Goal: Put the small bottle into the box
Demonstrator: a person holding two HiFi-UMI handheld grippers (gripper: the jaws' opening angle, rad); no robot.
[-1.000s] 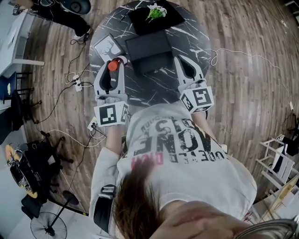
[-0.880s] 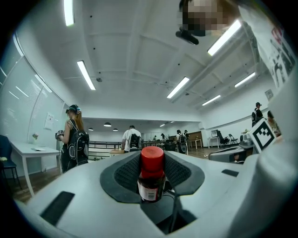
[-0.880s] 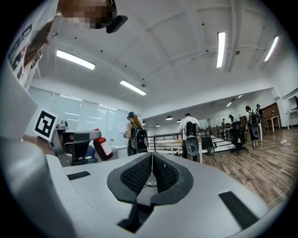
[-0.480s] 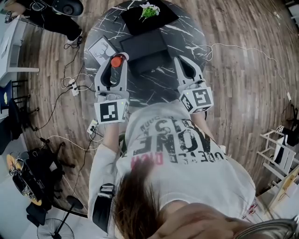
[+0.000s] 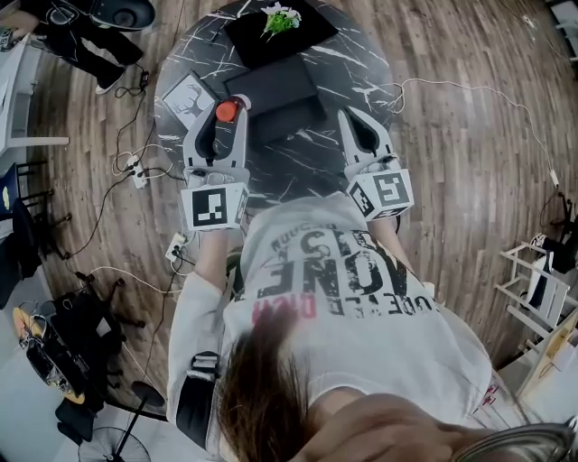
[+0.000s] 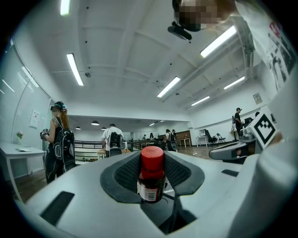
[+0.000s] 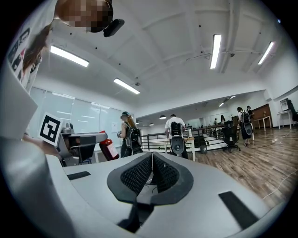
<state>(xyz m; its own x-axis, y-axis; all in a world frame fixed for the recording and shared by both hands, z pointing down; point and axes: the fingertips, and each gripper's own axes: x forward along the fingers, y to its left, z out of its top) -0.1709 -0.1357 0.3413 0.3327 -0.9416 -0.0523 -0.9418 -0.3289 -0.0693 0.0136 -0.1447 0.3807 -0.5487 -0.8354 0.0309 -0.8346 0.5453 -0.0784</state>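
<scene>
My left gripper (image 5: 226, 115) is shut on the small bottle (image 5: 225, 112), a dark bottle with a red cap and a white label. In the left gripper view the bottle (image 6: 151, 179) stands upright between the pads of the left gripper (image 6: 152, 183). It hangs over the near left corner of the black box (image 5: 275, 90) on the round marble table (image 5: 361, 81). My right gripper (image 5: 355, 124) hovers at the box's near right side. The right gripper view shows the right gripper (image 7: 152, 162) with its pads together and nothing held, and the bottle (image 7: 108, 148) off to the left.
A white picture frame (image 5: 185, 95) lies left of the box. A black tray with a green plant (image 5: 280, 23) sits at the table's far side. Cables (image 5: 135, 162) run over the wood floor to the left. People stand far across the room.
The left gripper has carried the bottle forward and toward the box's near left corner. The right gripper has stayed where it was.
</scene>
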